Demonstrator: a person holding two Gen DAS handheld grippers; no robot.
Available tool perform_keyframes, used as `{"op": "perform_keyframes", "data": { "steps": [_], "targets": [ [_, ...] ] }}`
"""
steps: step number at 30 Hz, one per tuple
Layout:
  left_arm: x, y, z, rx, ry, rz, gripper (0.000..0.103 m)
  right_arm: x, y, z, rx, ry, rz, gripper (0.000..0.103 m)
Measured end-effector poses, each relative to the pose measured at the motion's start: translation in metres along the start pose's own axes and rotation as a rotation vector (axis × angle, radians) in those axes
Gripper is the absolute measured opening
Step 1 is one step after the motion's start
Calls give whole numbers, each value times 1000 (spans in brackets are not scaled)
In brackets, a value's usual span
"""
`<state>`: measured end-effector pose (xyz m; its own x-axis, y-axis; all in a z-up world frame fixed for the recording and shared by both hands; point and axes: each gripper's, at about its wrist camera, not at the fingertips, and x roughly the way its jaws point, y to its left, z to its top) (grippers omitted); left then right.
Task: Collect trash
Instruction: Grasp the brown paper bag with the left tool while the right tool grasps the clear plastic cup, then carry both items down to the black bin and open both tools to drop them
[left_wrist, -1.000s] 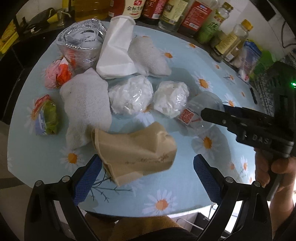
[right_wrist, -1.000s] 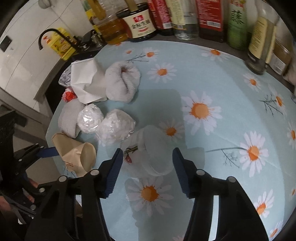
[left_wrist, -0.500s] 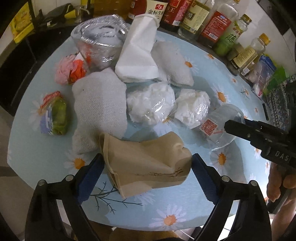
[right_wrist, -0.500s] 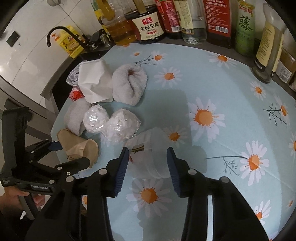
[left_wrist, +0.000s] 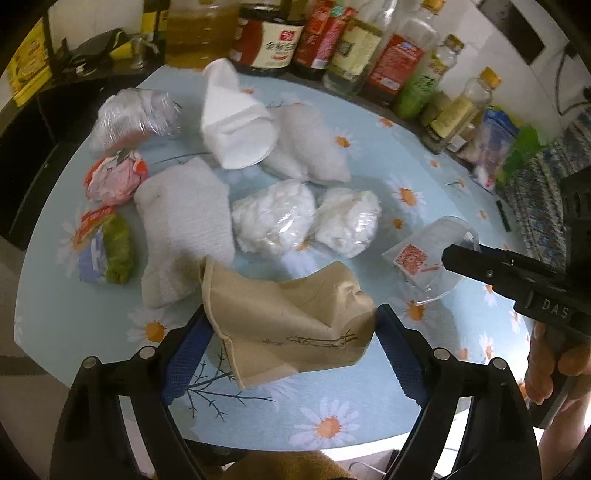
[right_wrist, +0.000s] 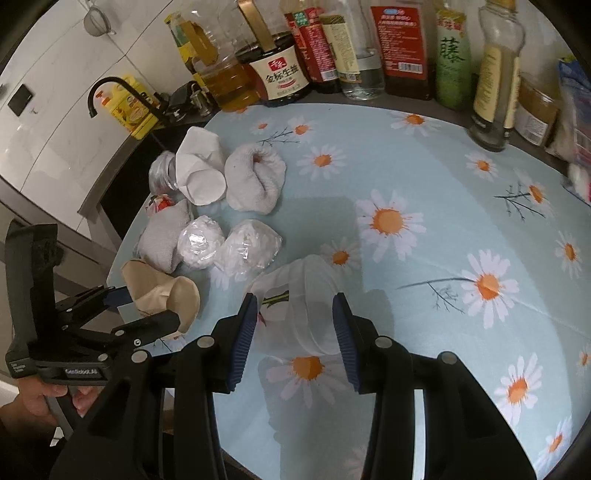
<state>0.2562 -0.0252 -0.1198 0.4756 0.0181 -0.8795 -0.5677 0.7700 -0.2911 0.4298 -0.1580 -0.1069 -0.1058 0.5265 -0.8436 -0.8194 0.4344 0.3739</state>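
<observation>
Trash lies scattered over the daisy-print table (left_wrist: 74, 321), and we judge we are at the pick-up step with both hands at once. Our left gripper (left_wrist: 291, 332) is closing around the crushed brown paper cup (left_wrist: 288, 321) at the near edge — the blue pads flank it and seem to just meet its sides, though no firm pinch shows yet. Our right gripper (right_wrist: 293, 328) pinches the clear plastic cup (right_wrist: 303, 299), lying on its side, between its pads. Next, we think, the left must finish its squeeze — gently, since the paper buckles — then both lift clear.
</observation>
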Motion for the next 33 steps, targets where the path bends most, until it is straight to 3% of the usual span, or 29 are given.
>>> {"op": "perform_keyframes", "data": {
  "steps": [12, 21, 33],
  "targets": [
    [-42, 15, -7, 63, -53, -78, 85, -27, 37, -23, 47, -61, -73, 43],
    [-75, 55, -28, 88, -82, -74, 85, -24, 85, -45, 53, -69, -91, 43],
    [-100, 113, -71, 129, -56, -47, 85, 2, 159, -83, 66, -30, -78, 44]
  ]
}}
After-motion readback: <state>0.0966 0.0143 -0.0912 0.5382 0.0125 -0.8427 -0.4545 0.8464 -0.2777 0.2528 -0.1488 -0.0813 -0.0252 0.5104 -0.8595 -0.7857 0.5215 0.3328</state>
